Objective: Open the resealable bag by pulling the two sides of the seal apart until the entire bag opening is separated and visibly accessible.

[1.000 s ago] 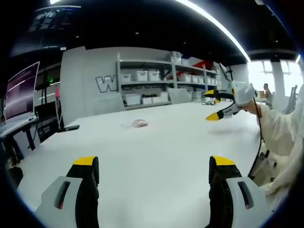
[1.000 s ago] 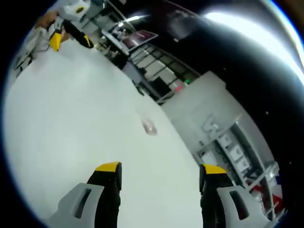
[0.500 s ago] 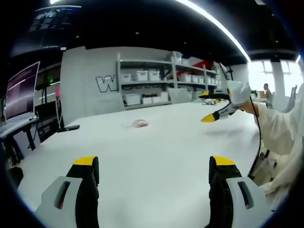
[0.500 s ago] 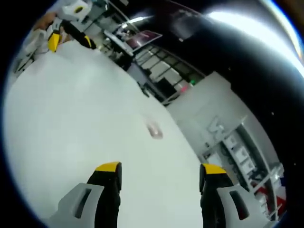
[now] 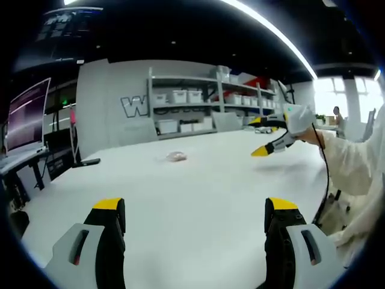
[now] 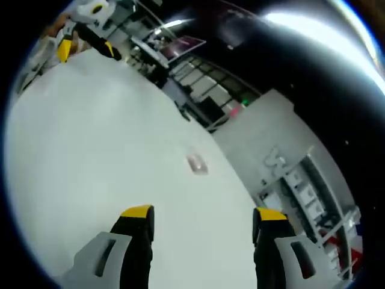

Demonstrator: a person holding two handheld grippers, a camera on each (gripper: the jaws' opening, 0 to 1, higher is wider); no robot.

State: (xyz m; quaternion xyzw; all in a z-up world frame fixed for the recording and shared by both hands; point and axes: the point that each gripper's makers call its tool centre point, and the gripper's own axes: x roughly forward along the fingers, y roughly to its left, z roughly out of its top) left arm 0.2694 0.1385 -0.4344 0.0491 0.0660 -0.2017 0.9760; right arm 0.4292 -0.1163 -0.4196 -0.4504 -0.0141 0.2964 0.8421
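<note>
A small clear resealable bag (image 5: pixel 177 156) with something pinkish inside lies flat on the white table (image 5: pixel 198 192), far ahead of both grippers. My left gripper (image 5: pixel 191 208) hovers open over the table's near part, its yellow-tipped jaws wide apart with nothing between them. In the right gripper view the same bag (image 6: pixel 196 164) lies well beyond my right gripper (image 6: pixel 203 214), which is open and holds nothing. The right gripper (image 5: pixel 268 136) also shows in the left gripper view, held in the air to the right of the bag. The left gripper (image 6: pixel 84 37) shows at the upper left of the right gripper view.
Grey shelves (image 5: pixel 198 108) with white bins stand behind the table's far edge. A monitor (image 5: pixel 27 117) on a desk stands at the left. A small dark object (image 5: pixel 89 161) lies near the table's left edge. A white sleeve (image 5: pixel 355 162) reaches in from the right.
The right gripper has drifted slightly left toward the bag in the left gripper view. The right gripper view has shifted and rolled a little. The bag has stayed in place.
</note>
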